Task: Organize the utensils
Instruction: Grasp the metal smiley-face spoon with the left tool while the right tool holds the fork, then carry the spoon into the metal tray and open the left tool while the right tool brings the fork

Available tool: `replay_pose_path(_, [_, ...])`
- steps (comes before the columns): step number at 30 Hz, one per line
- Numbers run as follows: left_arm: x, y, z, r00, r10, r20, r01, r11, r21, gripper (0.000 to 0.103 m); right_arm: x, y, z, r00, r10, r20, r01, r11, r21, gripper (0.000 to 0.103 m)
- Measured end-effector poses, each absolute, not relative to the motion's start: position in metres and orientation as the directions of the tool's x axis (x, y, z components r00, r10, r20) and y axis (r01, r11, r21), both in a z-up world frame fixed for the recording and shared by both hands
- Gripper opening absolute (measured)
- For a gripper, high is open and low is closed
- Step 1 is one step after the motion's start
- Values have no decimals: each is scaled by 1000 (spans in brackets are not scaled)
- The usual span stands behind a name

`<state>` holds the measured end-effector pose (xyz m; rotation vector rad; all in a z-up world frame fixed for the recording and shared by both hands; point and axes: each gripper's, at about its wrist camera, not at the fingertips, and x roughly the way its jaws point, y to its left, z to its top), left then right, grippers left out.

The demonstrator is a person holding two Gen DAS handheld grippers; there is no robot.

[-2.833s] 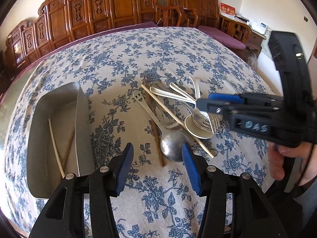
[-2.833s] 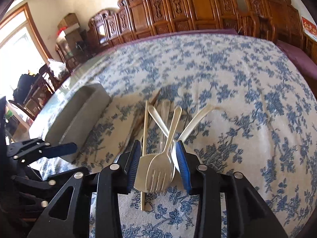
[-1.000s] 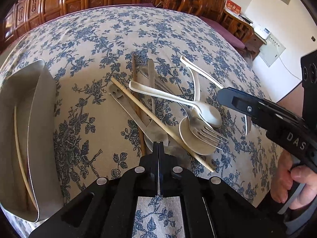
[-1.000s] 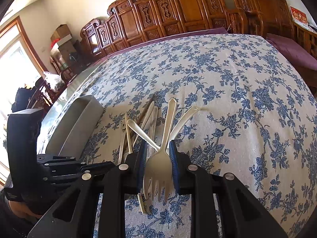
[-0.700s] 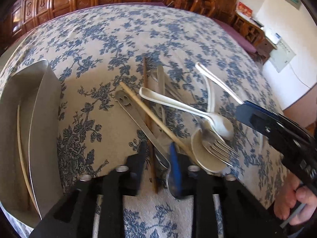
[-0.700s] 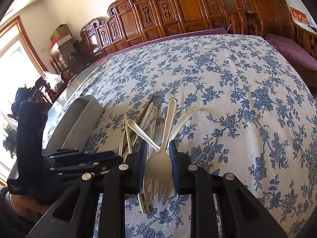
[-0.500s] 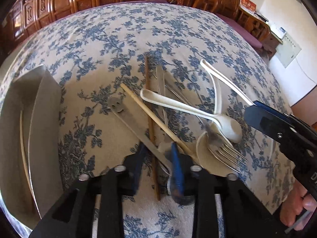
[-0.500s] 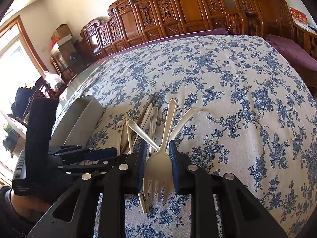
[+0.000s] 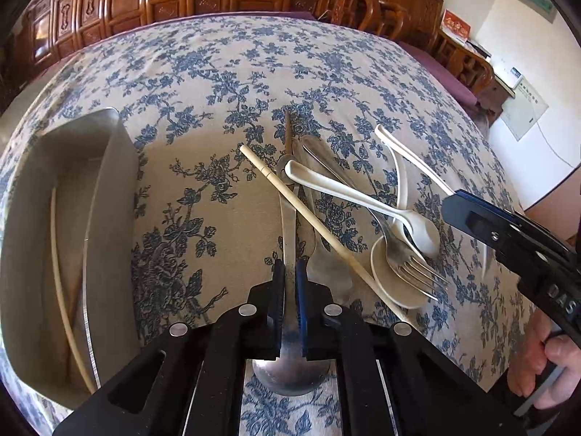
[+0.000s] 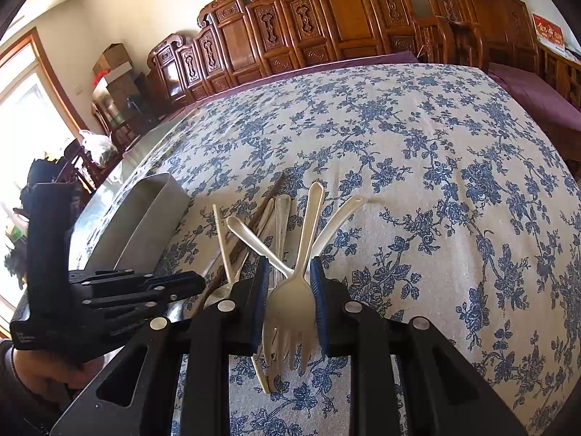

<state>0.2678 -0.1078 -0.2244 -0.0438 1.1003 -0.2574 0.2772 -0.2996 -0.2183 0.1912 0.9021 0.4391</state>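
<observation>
Left hand-held gripper: clamped on the handle of the metal spoon, jaws nearly together around it; the spoon's bowl lay nearest the camera, its handle running away toward the utensil pile.
Right hand-held gripper: closed on the cream fork at the head, tines pointing back toward the camera, handle reaching out over the utensil pile; the fork's rear part seemed raised off the pile, though I could not tell for sure.
Utensil pile: lay on the flowered cloth of the desk, just ahead of both grippers.
Pale chopstick: crossed the pile slantwise, lying over the metal spoon's handle.
White spoon: on top of the pile, bowl at the pile's right side, resting against a metal fork.
Metal fork: tines lay over a round cream spoon bowl at the near right edge of the pile.
Dark wooden chopstick: stuck out at the far end of the pile.
Metal tray: left of the pile, well apart from it, long side running away from the camera.
Tray contents: one pale chopstick lay along the inside; something brown beside it, too dim to name.
Carved wooden chairs: beyond the far edge of the desk, behind the pile.
</observation>
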Motion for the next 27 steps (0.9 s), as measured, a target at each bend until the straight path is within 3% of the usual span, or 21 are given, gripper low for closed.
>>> replay_pose_path(27, [297, -62, -132, 592, -173, -787, 145, 984, -107, 5, 271, -275, -209, 552, 456, -698, -326, 888, 323, 25])
